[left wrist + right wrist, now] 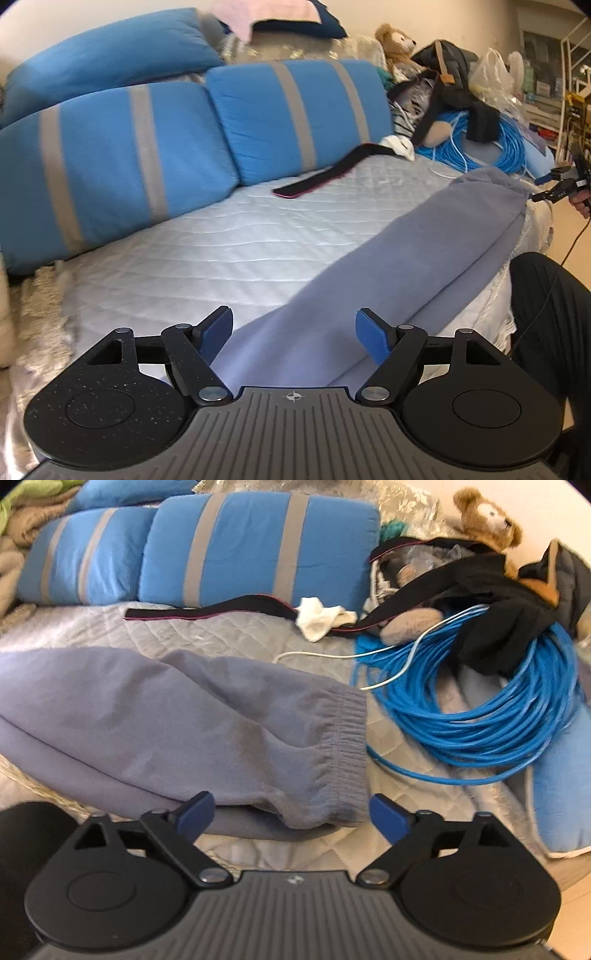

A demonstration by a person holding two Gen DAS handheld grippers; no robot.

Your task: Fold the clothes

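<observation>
A pair of grey sweatpants (pixel 177 716) lies stretched flat along the near edge of a quilted pale mattress (pixel 221 243), its elastic waistband (pixel 347 746) bunched at the right end in the right wrist view. In the left wrist view the same garment runs as a long band from the camera toward 1 o'clock.

The right gripper (pixel 291 812) hangs just above the waistband with its jaws spread wide, the blue pads on either side of the fabric edge and pressing on nothing. The left gripper (pixel 293 334) is likewise released, its blue pads apart over the other end of the sweatpants, gripping no cloth.

Beyond the waistband, at 2 o'clock in the right wrist view, a coil of blue cable (pixel 480 701) rests on the mattress with dark clothing (pixel 491 602) heaped over it. A black strap (pixel 207 611) and a white rag (pixel 321 618) lie at 12 o'clock, in front of blue cushions with grey stripes (pixel 251 550). A brown teddy bear (pixel 487 520) sits at the far right, at 1 o'clock.
</observation>
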